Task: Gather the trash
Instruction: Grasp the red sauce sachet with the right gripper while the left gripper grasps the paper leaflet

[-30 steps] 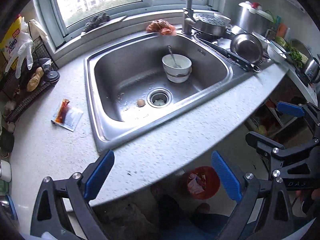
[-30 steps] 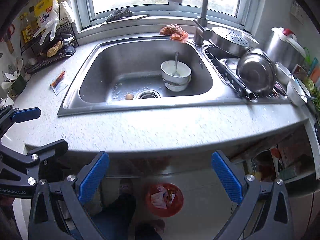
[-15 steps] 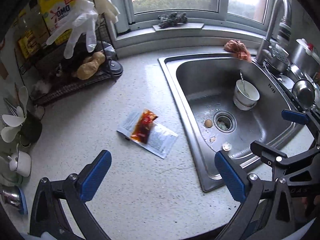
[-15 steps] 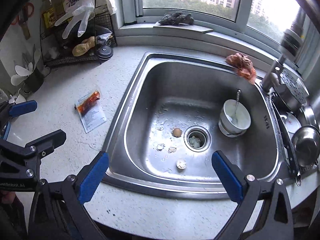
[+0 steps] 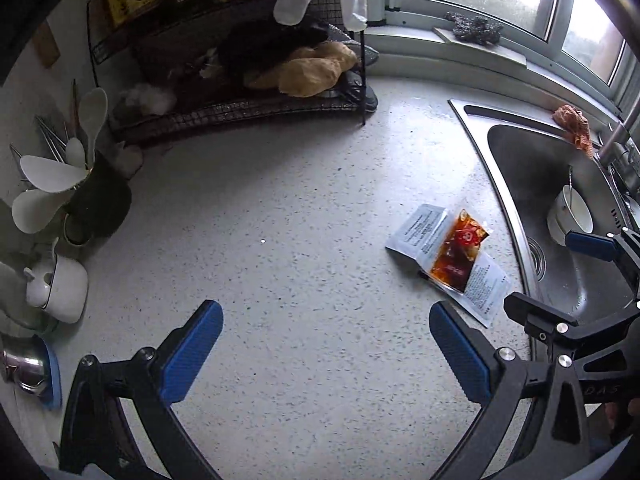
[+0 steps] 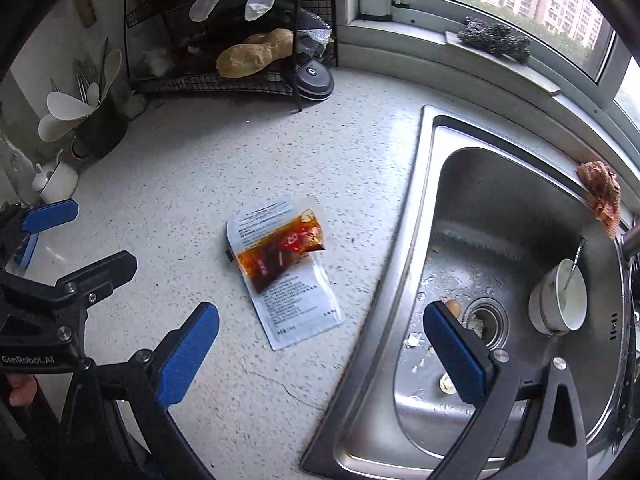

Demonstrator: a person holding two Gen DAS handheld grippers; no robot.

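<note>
Speckled counter [image 6: 192,184], sauce packets [image 6: 282,272] beside sink [image 6: 404,248], possibly eggshell bits inside

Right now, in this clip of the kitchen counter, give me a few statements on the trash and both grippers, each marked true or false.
1. The red sauce packet lies on top of a white printed sachet on the counter. True.
2. The left gripper is shut on the packet. False: it is open and holds nothing.
3. The right gripper is open, with the sachet just ahead of it. True.
4. The sink holds no dishes. False: a white bowl with a spoon sits in it.
5. An orange rag hangs at the sink's far rim. True.
</note>
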